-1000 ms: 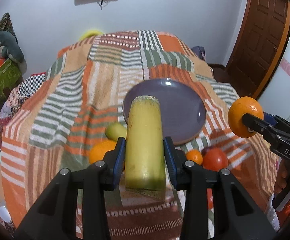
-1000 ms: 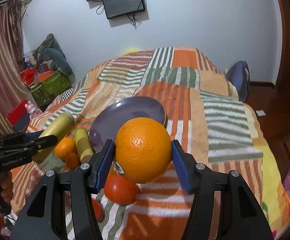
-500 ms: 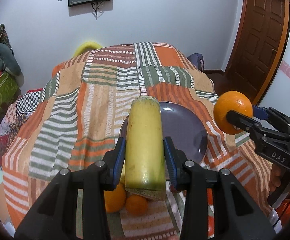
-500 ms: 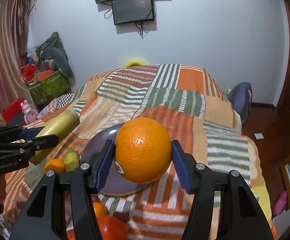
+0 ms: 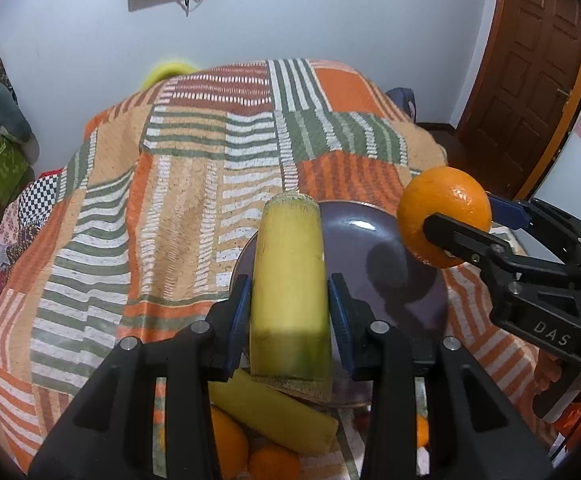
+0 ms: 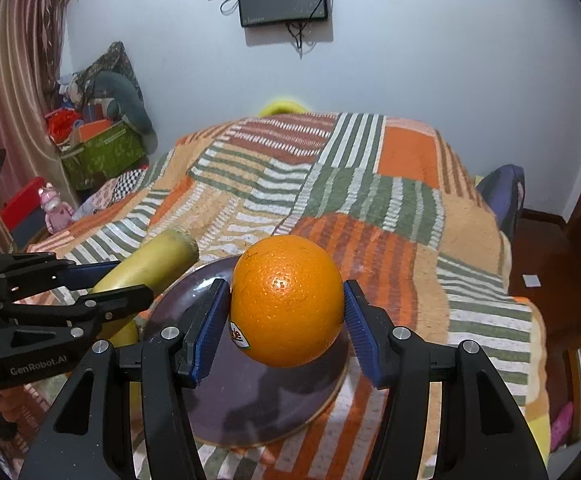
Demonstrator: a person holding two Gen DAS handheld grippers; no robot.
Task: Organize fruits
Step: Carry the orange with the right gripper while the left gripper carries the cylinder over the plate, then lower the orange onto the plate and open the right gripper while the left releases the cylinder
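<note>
Orange fruit (image 6: 286, 300) sits clamped in right tool (image 6: 286, 320) above plate (image 6: 250, 400).

Bedspread (image 5: 194, 184): patchwork of orange, tan, green and rust blocks with white stripes. Plate (image 6: 250, 400): dark purple, glossy. Orange (image 6: 286, 300): bright orange, with a sticker in white, red and yellow. Cut fruit piece (image 5: 288, 292): pale yellow, greenish at both ends. Gripper pads (image 6: 206, 328): blue on black frames. Door (image 5: 530, 64): brown wood. Wall (image 6: 410, 40): pale bluish white.
</note>
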